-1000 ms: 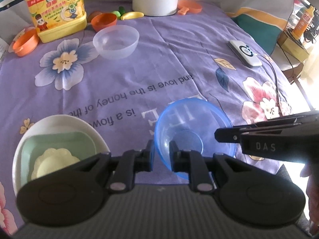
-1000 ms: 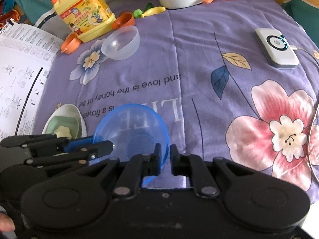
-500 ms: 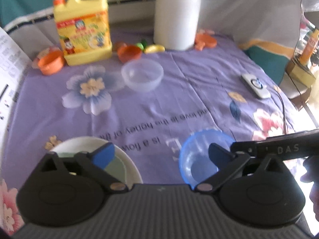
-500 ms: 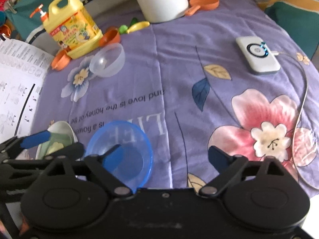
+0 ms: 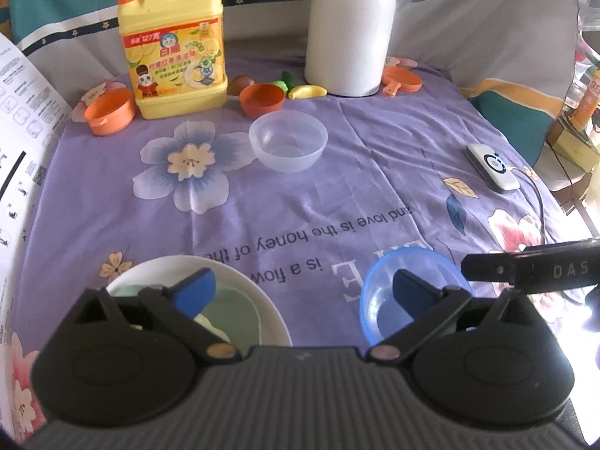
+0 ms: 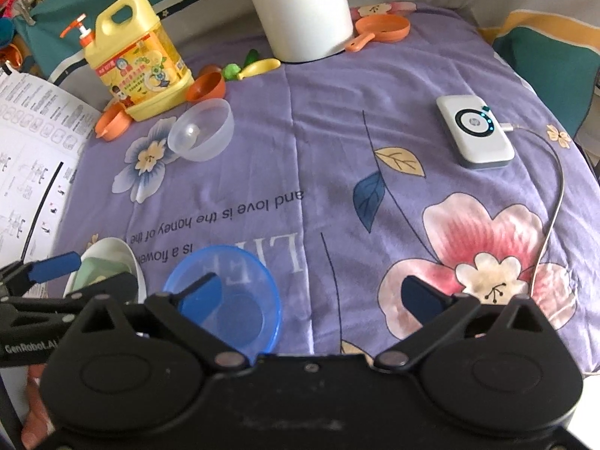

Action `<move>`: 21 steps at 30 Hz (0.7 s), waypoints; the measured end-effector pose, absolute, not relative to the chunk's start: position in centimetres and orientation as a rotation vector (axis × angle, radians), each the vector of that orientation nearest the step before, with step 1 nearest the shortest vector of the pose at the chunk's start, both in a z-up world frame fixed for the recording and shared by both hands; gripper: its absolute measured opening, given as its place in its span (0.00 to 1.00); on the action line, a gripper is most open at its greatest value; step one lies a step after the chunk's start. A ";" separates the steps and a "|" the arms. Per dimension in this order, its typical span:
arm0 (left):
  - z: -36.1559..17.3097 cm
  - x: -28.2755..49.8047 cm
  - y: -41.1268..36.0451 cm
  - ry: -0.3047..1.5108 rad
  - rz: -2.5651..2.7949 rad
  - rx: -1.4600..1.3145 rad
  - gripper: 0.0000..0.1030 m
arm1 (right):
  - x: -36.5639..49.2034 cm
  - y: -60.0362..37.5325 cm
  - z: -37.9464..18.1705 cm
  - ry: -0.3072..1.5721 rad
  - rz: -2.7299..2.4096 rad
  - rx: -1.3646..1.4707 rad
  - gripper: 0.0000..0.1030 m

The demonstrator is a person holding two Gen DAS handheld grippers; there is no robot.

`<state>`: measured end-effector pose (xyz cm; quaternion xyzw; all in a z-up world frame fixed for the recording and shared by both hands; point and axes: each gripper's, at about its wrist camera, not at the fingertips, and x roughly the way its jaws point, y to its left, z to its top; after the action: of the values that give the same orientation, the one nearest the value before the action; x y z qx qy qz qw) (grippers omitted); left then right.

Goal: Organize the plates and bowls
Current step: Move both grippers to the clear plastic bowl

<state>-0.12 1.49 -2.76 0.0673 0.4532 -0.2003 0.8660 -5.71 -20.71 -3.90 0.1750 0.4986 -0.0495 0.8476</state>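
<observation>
A blue translucent bowl (image 5: 378, 307) (image 6: 232, 300) sits upright on the purple cloth at the near edge. To its left is a white plate (image 5: 243, 275) (image 6: 123, 251) holding a green square dish (image 5: 240, 311) and a small pale yellow dish (image 5: 210, 324). A clear bowl (image 5: 288, 144) (image 6: 200, 131) stands farther back. My left gripper (image 5: 302, 287) is open above the gap between plate and blue bowl, holding nothing. The jaws of my right gripper (image 6: 312, 294) are opening, with nothing pressed between them. Its left finger hangs over the blue bowl.
At the back stand a yellow detergent bottle (image 5: 176, 41), a white jug (image 5: 350, 30), two orange cups (image 5: 110, 110) (image 5: 262, 99), an orange toy pan (image 5: 401, 78) and toy fruit. A white power bank (image 6: 474, 137) with a cable lies right. Printed paper (image 6: 33, 157) covers the left edge.
Both grippers were shut at the blue bowl's rim and have opened wide, letting it go. The bowl stays on the cloth. My left gripper has drawn back and up.
</observation>
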 end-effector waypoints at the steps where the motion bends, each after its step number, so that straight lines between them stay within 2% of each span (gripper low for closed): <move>1: -2.7 0.0 1.5 0.947 -0.417 0.146 1.00 | -5.6 -20.7 -3.9 1.051 -0.104 0.367 1.00; 11: -2.1 4.1 1.4 0.909 -0.370 0.178 1.00 | -2.4 -20.6 -2.8 1.016 -0.094 0.354 1.00; 21: -2.1 11.1 0.3 0.899 -0.303 0.181 1.00 | 4.2 -22.0 -2.6 0.987 -0.100 0.398 1.00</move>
<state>11.06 0.32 -2.11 0.0872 0.4322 -0.1458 0.8857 4.15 -22.05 -2.55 0.1895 0.4704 -0.0478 0.8606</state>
